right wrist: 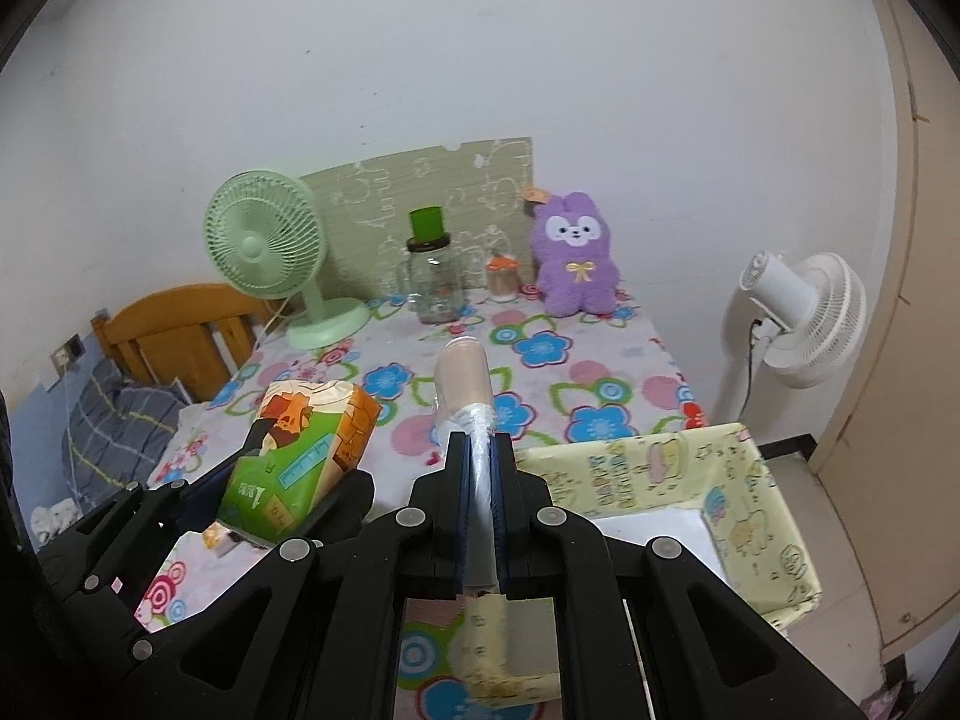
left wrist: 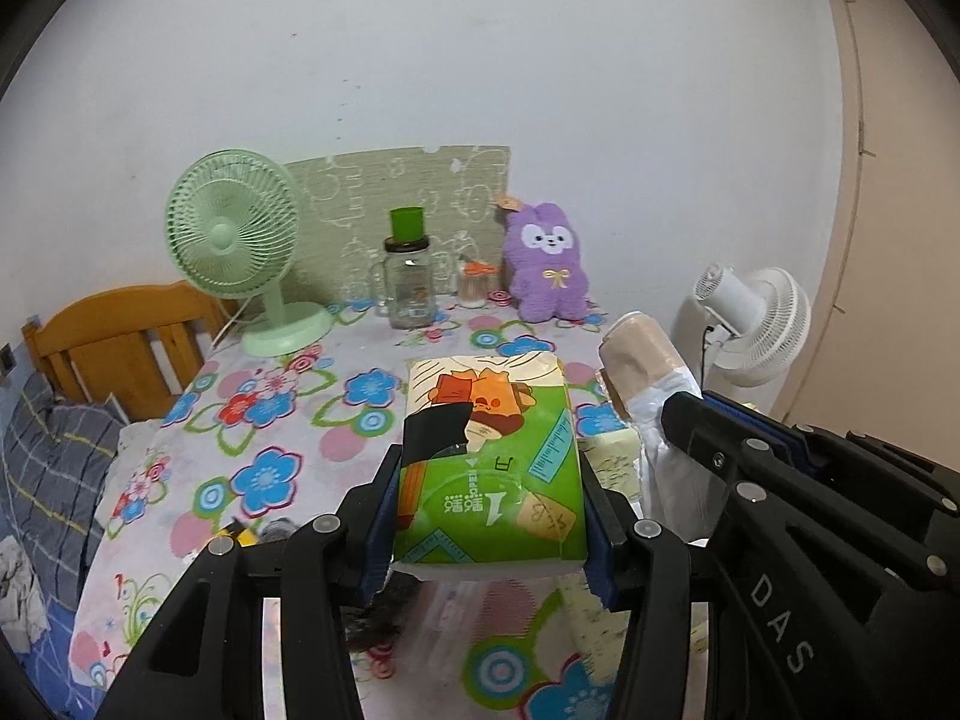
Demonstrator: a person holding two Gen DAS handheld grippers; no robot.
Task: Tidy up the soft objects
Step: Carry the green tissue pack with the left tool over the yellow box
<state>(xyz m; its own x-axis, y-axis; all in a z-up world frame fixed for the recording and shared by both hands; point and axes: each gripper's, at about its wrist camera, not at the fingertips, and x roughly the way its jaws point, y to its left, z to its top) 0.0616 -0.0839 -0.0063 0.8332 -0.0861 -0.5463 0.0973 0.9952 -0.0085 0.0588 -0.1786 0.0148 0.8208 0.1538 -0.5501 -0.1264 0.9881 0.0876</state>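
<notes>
My left gripper [left wrist: 489, 510] is shut on a green and orange tissue pack [left wrist: 489, 456] and holds it above the floral table [left wrist: 270, 420]; the pack also shows in the right wrist view [right wrist: 300, 450]. My right gripper [right wrist: 479, 468] is shut on the clear plastic end of a beige roll in a wrapper [right wrist: 462, 384], held above the table. The roll also shows in the left wrist view [left wrist: 639, 354]. A yellow patterned box [right wrist: 750, 504], open on top, stands at the table's right front. A purple plush bunny [right wrist: 575, 258] sits at the back.
A green desk fan [left wrist: 234, 240], a glass jar with a green cup on it [left wrist: 410, 276] and a small toothpick holder [left wrist: 474, 285] stand at the back. A white standing fan [right wrist: 804, 324] is right of the table. A wooden bed headboard [left wrist: 120, 336] is left.
</notes>
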